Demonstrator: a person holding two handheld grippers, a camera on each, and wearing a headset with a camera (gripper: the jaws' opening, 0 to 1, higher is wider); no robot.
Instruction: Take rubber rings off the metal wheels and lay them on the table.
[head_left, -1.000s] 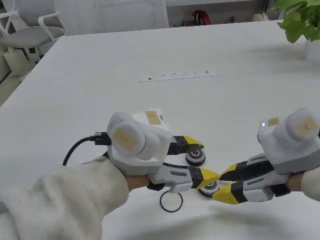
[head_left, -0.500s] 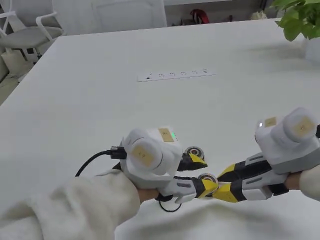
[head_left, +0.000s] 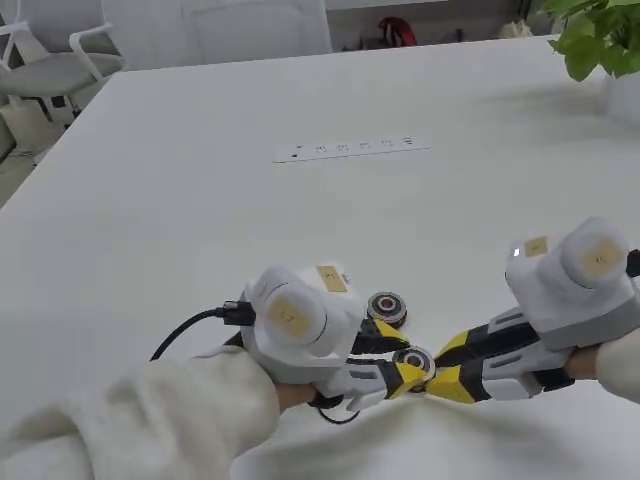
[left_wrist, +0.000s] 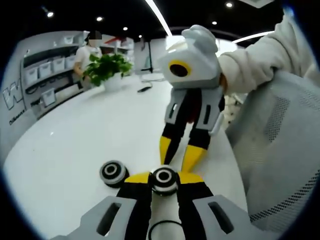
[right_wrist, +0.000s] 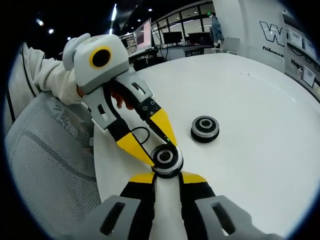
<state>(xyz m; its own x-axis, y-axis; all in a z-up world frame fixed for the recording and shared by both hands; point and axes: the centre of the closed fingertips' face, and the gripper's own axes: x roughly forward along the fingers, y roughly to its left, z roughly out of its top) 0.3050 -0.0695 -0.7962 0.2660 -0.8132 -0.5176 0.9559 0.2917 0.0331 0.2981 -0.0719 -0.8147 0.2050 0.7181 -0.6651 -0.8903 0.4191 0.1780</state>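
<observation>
A metal wheel with a black rubber ring (head_left: 413, 360) (left_wrist: 165, 180) (right_wrist: 166, 159) is pinched between the yellow tips of my left gripper (head_left: 404, 366) (left_wrist: 164, 178), which is shut on it just above the table. My right gripper (head_left: 436, 378) (right_wrist: 168, 178) faces it from the right. Its jaws stand apart, with the tips at the wheel's rim. A second ringed wheel (head_left: 387, 307) (left_wrist: 114, 172) (right_wrist: 205, 128) lies flat on the white table (head_left: 300, 220) just beyond. One loose black ring (head_left: 336, 412) (left_wrist: 165, 229) (right_wrist: 140, 133) lies on the table, partly hidden under the left gripper.
A white power strip (head_left: 350, 150) lies mid-table. A potted plant (head_left: 600, 40) stands at the far right corner. A black cable (head_left: 190, 325) trails from the left gripper. An office chair (head_left: 50, 60) sits beyond the far left edge, and a mesh chair back (left_wrist: 280, 150) is near the front edge.
The left gripper has moved right and toward the near edge, now covering most of the loose ring. The wheel sits in its tips, and the right gripper's tips have come up against it.
</observation>
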